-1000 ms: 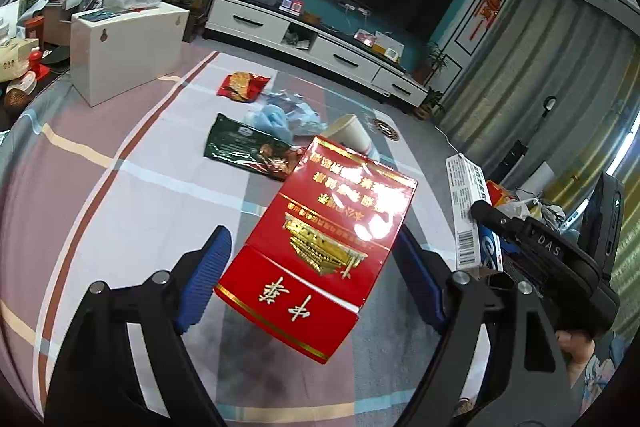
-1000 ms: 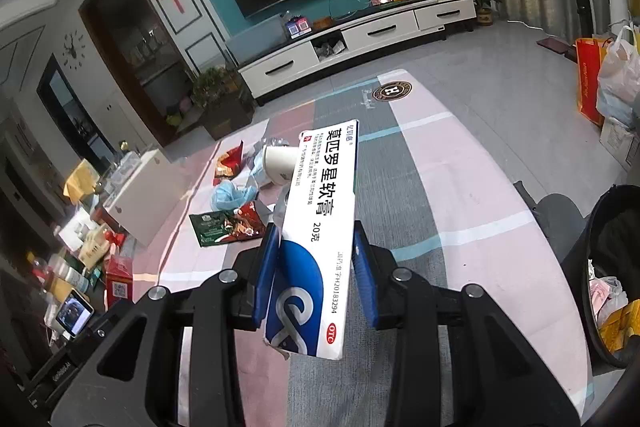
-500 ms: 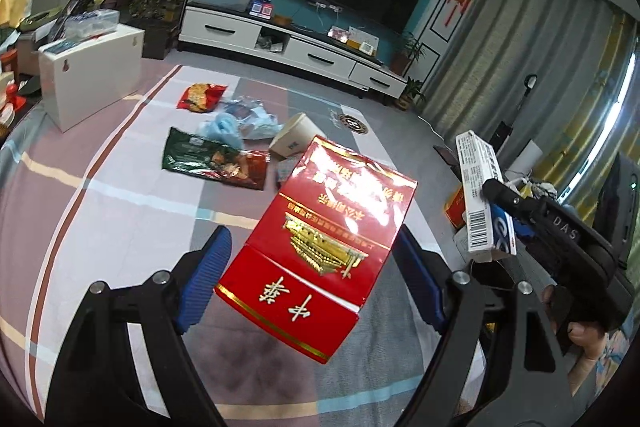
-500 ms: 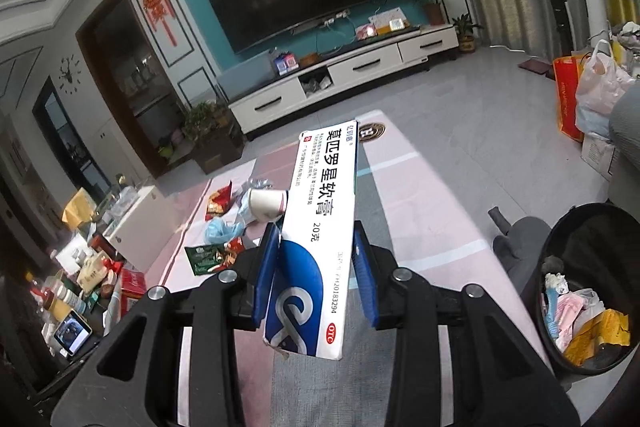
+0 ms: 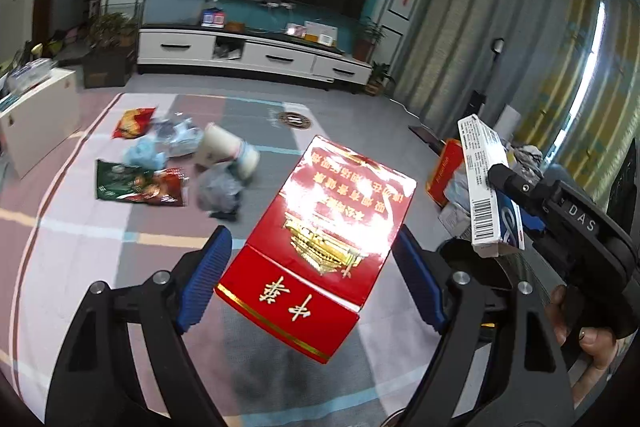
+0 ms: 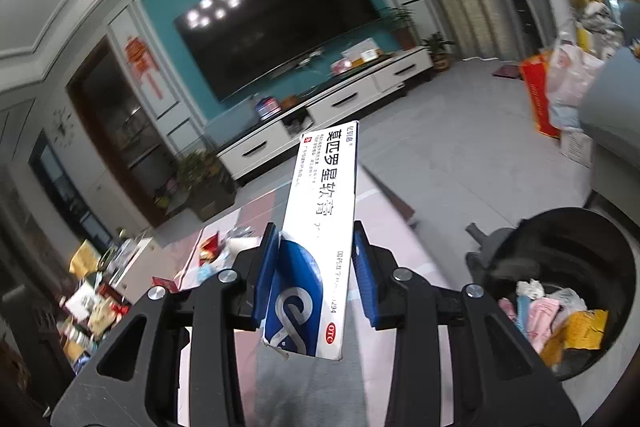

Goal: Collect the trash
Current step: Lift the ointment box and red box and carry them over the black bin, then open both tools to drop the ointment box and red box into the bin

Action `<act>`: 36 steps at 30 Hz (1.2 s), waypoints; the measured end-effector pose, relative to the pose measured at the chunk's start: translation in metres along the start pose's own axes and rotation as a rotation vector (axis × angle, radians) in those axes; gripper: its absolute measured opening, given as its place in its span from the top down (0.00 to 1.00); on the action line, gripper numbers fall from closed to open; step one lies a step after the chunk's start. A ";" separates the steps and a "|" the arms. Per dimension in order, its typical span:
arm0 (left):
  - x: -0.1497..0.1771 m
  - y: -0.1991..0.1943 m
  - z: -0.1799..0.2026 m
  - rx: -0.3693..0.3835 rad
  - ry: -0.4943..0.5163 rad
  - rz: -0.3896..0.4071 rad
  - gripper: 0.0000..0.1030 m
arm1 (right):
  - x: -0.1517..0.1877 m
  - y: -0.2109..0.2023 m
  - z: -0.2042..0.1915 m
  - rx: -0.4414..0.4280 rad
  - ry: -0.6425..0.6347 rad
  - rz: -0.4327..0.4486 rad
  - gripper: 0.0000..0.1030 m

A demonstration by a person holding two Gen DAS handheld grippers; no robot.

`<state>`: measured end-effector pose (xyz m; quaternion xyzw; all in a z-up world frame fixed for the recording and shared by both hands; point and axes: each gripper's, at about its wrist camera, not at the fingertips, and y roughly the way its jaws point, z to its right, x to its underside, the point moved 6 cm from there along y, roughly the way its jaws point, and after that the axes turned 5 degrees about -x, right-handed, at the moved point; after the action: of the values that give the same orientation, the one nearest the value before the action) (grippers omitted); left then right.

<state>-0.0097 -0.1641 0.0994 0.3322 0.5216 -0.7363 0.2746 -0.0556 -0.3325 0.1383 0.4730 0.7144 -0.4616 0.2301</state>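
While the left gripper (image 5: 314, 277) clamps a red box (image 5: 320, 247), the right gripper (image 6: 316, 273) pinches a white box (image 6: 316, 227) near a bin (image 6: 580, 291).

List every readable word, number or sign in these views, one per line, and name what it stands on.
"中华": red carton in the left gripper.
"莫匹罗星软膏": white-and-blue box in the right gripper.
"OTC": same box, red oval.
"DAS": right gripper's body, in the left wrist view.
Carton's gold lines, box's small print, barcode digits: unreadable.
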 end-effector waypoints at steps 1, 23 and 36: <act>0.000 0.003 0.009 0.014 0.008 -0.007 0.20 | -0.001 -0.003 0.006 0.007 0.014 0.009 0.64; 0.030 0.074 0.158 0.335 0.117 -0.199 0.20 | 0.008 -0.062 0.152 0.403 0.297 0.096 0.64; 0.086 0.138 0.210 0.479 0.061 -0.453 0.21 | 0.040 -0.054 0.205 0.543 0.391 -0.026 0.64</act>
<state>-0.0030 -0.4110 0.0017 0.2850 0.4020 -0.8701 0.0022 -0.1434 -0.5006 0.0359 0.5875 0.6020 -0.5383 -0.0515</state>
